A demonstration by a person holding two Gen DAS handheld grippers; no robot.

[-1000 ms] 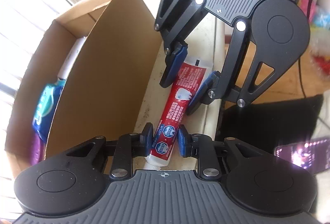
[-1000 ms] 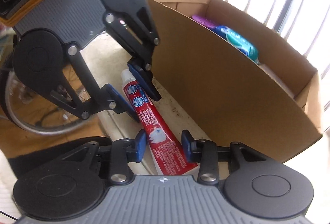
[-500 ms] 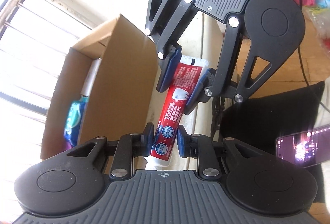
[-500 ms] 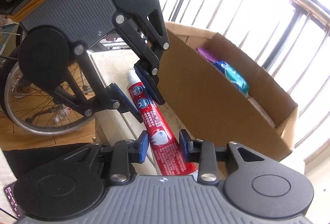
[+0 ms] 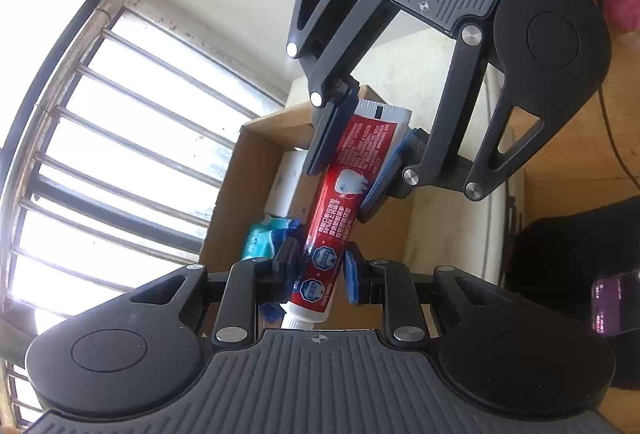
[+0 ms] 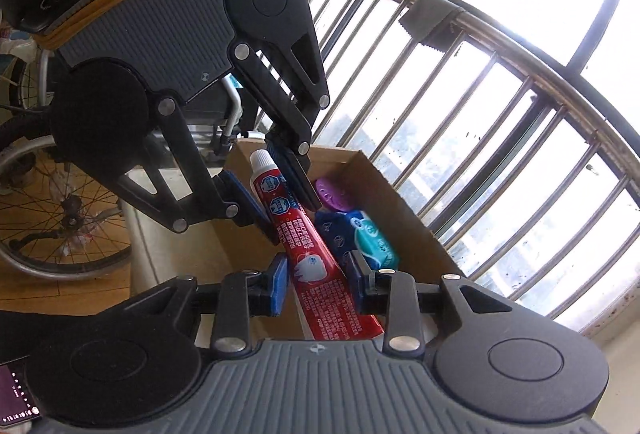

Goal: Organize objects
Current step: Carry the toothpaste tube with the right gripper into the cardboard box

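Two grippers share one red toothpaste tube [image 5: 335,218], held in the air over the open cardboard box [image 6: 404,210]. Left gripper [image 5: 318,276] is clenched on the cap end, pads pressing both sides just above the white cap; right gripper [image 6: 318,284] clamps the wide crimped end. Tube runs btwn them, cap twd the left unit, tilted. In the box below: teal wipes pack [image 6: 374,240], dark blue packet [image 6: 334,230], purple round item [image 6: 330,192] and a white box [image 5: 286,184] (label too small to read). Box sits w/ its far side by the metal window railing [image 6: 520,74]. Bicycle wheel [image 6: 52,218] stands left in the right wrist view; lit phone screen [image 5: 616,308] lies at the right edge of the left wrist view.
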